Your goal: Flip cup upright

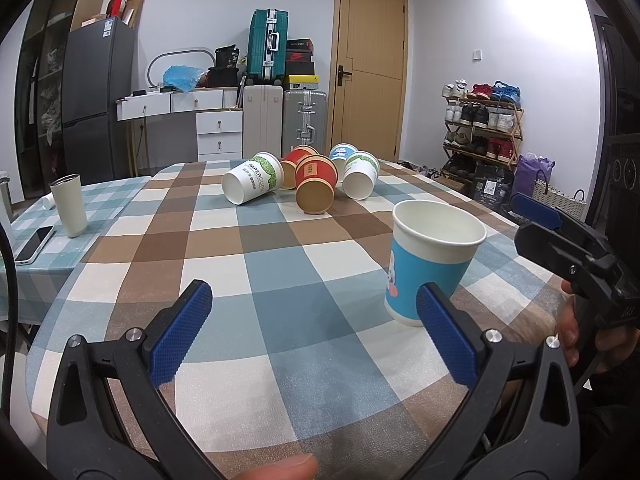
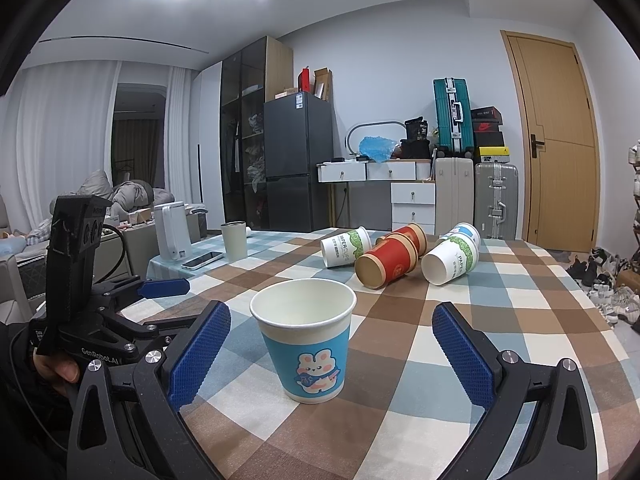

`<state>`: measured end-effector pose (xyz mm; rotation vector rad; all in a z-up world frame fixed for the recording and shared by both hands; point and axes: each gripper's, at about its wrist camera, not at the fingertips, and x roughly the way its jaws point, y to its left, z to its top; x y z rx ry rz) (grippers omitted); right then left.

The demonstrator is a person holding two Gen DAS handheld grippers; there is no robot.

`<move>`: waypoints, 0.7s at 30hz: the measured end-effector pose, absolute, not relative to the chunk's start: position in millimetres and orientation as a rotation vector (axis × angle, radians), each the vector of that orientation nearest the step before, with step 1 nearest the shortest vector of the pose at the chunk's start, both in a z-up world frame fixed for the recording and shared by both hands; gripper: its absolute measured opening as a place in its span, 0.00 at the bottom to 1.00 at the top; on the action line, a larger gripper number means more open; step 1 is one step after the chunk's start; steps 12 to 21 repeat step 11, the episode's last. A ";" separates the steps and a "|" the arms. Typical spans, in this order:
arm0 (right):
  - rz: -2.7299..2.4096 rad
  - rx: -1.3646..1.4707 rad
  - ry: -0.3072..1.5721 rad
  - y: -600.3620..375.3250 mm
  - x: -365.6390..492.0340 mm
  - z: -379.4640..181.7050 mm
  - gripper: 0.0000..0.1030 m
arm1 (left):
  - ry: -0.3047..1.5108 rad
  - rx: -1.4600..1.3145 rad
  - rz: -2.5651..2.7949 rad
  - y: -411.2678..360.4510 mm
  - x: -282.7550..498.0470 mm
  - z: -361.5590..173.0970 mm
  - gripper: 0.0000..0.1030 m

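Cup of blue paper with a rabbit print (image 2: pixel 306 346) stands upright on the checked tablecloth (image 2: pixel 420 360), mouth up, centred ahead of the wide-open right gripper (image 2: pixel 331 350), nearer than the empty, spread left gripper (image 1: pixel 316 330).

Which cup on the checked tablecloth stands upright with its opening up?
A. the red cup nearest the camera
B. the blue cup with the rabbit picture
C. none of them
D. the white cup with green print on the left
B: the blue rabbit cup stands on its base between the open right gripper fingers, while the red cup and white cups lie on their sides.
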<state>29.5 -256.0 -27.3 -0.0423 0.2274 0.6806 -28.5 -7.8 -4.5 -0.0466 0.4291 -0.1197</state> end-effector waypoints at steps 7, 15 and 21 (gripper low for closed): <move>0.680 -0.042 0.227 -255.8 29.2 -27.2 1.00 | 0.429 -0.046 -0.120 -8.1 -27.8 -4.7 0.99; 0.682 -0.043 0.226 -256.6 29.9 -27.1 1.00 | 0.428 -0.045 -0.120 -8.2 -28.5 -4.7 0.99; 0.682 -0.043 0.226 -256.6 29.9 -27.1 1.00 | 0.428 -0.045 -0.120 -8.2 -28.5 -4.7 0.99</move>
